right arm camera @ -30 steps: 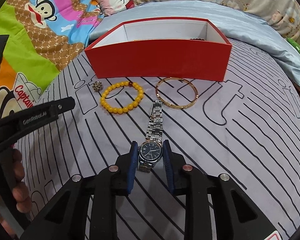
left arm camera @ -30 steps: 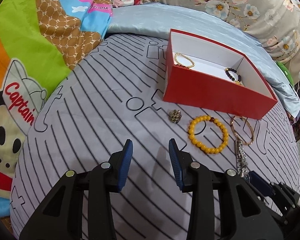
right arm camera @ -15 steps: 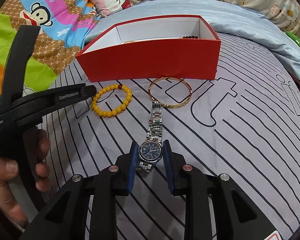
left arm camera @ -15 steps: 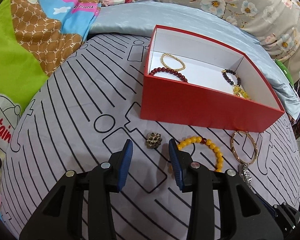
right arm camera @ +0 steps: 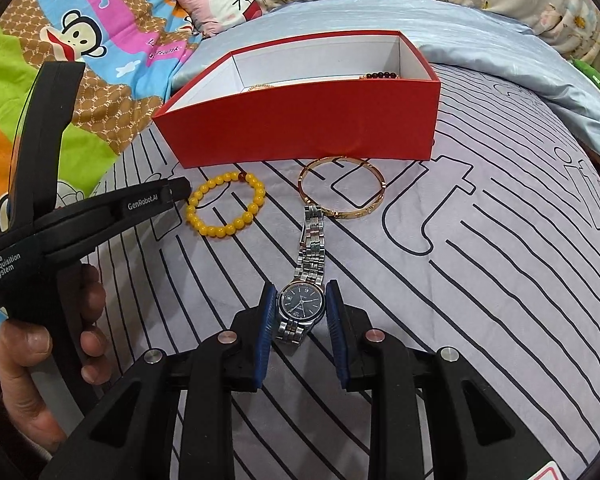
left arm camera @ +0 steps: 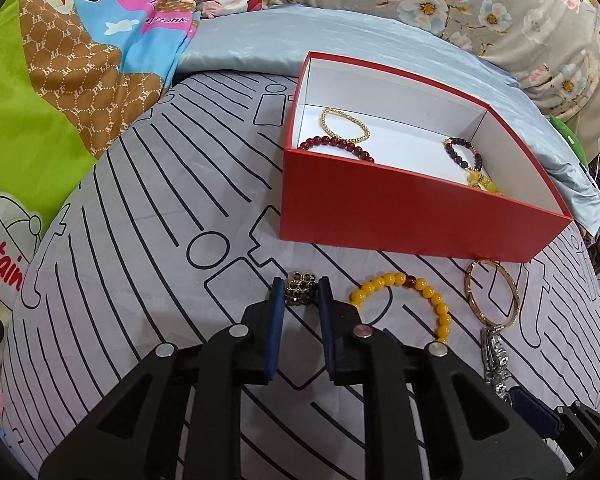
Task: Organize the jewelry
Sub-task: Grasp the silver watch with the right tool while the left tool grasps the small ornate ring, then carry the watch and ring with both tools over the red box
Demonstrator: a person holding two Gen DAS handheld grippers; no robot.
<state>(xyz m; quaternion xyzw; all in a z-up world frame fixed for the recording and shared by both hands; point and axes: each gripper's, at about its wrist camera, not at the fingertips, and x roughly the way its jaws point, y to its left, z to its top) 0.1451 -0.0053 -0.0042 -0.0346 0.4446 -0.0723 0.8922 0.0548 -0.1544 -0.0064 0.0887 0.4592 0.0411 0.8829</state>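
Note:
A red box (left arm camera: 400, 208) with white inside holds a gold chain bracelet (left arm camera: 346, 122), a dark red bead bracelet (left arm camera: 336, 146) and a dark bead bracelet (left arm camera: 464, 152). My left gripper (left arm camera: 300, 292) has its pads on both sides of a small bronze cluster ring (left arm camera: 300, 287) lying on the striped cloth. My right gripper (right arm camera: 301, 304) has its pads against the face of a silver watch (right arm camera: 302, 306) that lies on the cloth. A yellow bead bracelet (right arm camera: 226, 204) and a gold bangle (right arm camera: 342, 188) lie in front of the box (right arm camera: 300, 120).
The jewelry lies on a grey cloth with black lines (right arm camera: 480, 280) over a bed. A blue satin sheet (left arm camera: 260, 40), cartoon blankets (left arm camera: 60, 60) and a floral cover (left arm camera: 500, 8) surround it. The left tool and the hand holding it (right arm camera: 40, 280) stand at the left of the right wrist view.
My left gripper has moved forward to the cluster ring and narrowed around it. My right gripper has stayed around the watch face.

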